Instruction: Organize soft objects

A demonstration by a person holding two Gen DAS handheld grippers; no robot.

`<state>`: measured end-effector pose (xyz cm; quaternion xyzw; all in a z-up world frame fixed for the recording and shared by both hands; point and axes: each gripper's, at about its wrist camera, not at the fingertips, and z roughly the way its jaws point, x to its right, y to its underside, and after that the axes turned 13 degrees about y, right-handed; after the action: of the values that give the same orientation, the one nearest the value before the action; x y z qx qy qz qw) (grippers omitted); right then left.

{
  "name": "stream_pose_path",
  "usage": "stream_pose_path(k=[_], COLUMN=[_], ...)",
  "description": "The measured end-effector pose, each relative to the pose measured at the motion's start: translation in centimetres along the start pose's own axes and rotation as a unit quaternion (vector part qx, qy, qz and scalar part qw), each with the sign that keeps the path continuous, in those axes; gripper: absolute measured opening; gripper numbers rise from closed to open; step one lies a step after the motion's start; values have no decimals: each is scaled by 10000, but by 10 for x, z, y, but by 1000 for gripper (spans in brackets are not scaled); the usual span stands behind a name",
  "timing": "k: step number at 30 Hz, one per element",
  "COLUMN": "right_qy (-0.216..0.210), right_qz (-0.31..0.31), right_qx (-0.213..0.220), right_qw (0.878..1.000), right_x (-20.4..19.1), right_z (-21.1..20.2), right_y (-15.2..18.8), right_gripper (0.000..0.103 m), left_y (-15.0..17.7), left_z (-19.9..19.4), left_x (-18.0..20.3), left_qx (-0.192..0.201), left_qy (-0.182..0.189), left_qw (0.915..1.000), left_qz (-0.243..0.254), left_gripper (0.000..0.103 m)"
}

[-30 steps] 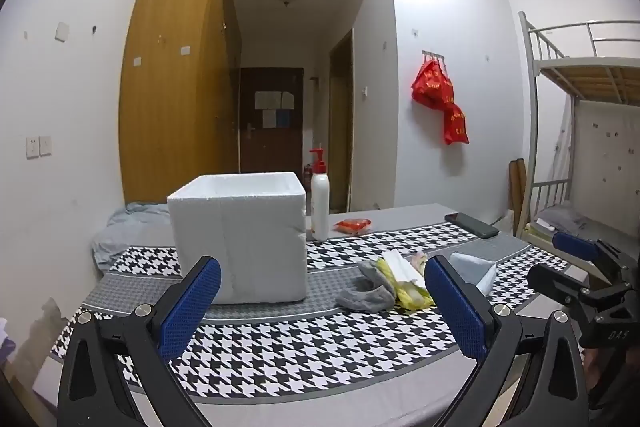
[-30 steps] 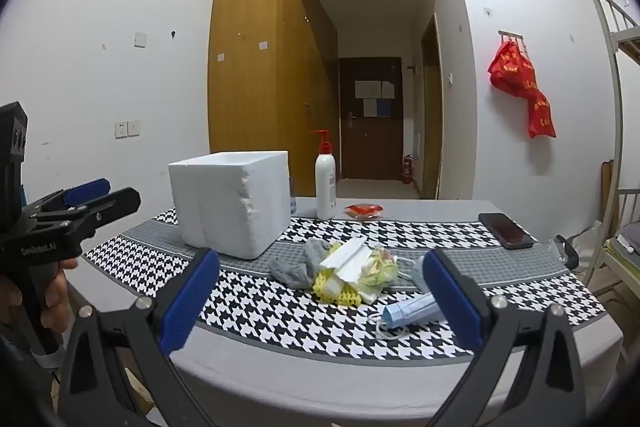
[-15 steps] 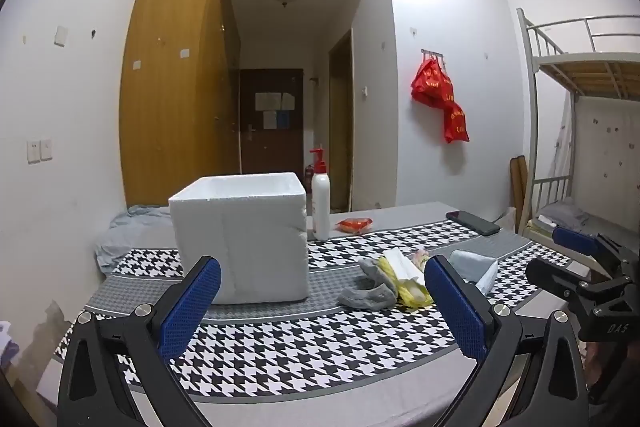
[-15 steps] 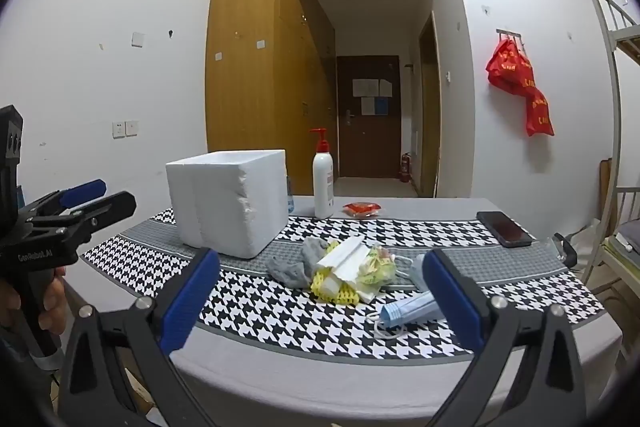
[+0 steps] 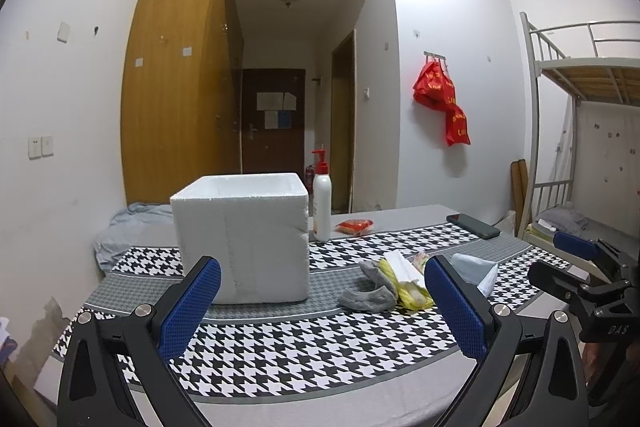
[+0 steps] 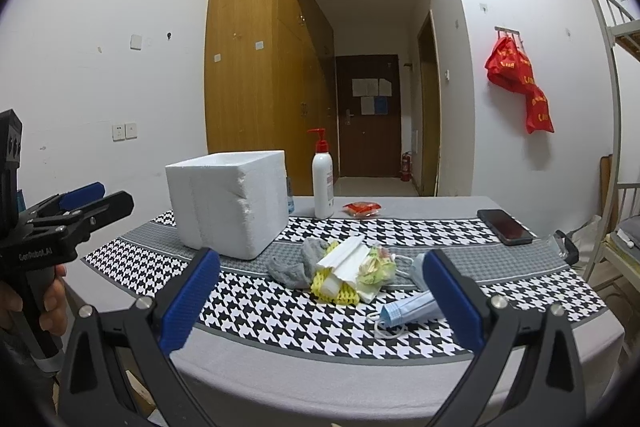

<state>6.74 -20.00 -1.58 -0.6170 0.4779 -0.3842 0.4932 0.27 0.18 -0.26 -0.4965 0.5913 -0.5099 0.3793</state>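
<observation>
Vs 1 s ago almost nothing has moved: both views drifted a touch, pile untouched, so the task hasn't really started. Left gripper (image 5: 322, 301) spread wide, empty, held off the table's (image 5: 304, 399) near edge facing the foam box (image 5: 242, 237), which sits toward the left end. Soft pile is mid-table just right of the box: grey sock (image 6: 294, 265), yellow mesh (image 6: 334, 287), white folded piece (image 6: 344, 259), green wrapper (image 6: 376, 267), blue mask (image 6: 412, 309) nearest the front edge. Right gripper (image 6: 322, 301) also spread, empty, short of the near edge, aimed at the pile. Beyond: pump bottle (image 6: 323, 183) and red packet (image 6: 362, 208) near the far edge, phone (image 6: 505, 226) toward the far-right corner. Nothing blocks pile-to-box; items overlap, so single picks look fiddly.
</observation>
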Motion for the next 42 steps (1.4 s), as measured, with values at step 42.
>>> stream_pose_path(k=[42], right_qy=[71], right_qz=[54], right_qx=[-57], right_qw=[9999], right_x=[8], right_z=[4], right_y=[-5], right_gripper=[103], left_y=[-8], left_z=[13], left_x=[-3], left_qx=[-172], left_qy=[150], left_qw=[9997], left_qz=[-73], left_gripper=[102])
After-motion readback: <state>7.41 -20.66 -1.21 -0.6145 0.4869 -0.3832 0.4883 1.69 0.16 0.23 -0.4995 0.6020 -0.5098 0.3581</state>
